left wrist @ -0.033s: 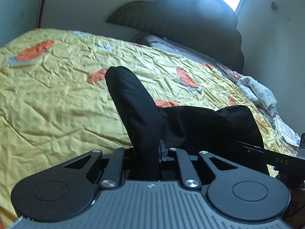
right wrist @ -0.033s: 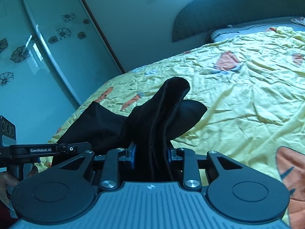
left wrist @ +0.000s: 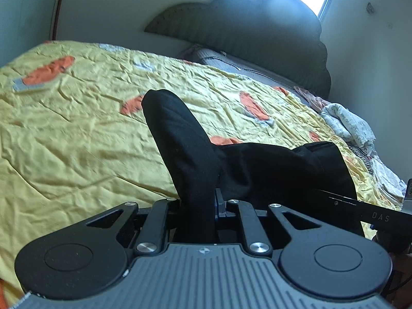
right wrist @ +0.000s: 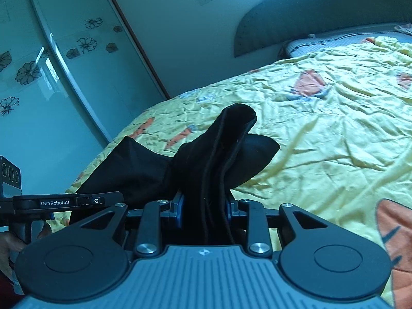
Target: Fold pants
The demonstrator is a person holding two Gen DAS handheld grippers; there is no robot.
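Note:
The black pants (left wrist: 270, 170) hang between my two grippers above the yellow bedspread (left wrist: 77, 141). My left gripper (left wrist: 198, 203) is shut on one bunched end of the pants, which sticks up past the jaws. My right gripper (right wrist: 204, 203) is shut on the other thick, layered end of the pants (right wrist: 219, 159). The cloth stretches sideways from each gripper toward the other. The right gripper's body shows at the right edge of the left wrist view (left wrist: 373, 213); the left gripper's body shows at the left of the right wrist view (right wrist: 64, 202). The fingertips are hidden by cloth.
The bed has a yellow spread with orange carrot prints (right wrist: 322, 134) and a dark headboard (left wrist: 257, 33). A pile of light clothes (left wrist: 347, 126) lies at the bed's right side. A wardrobe with flowered glass doors (right wrist: 51, 77) stands left of the bed.

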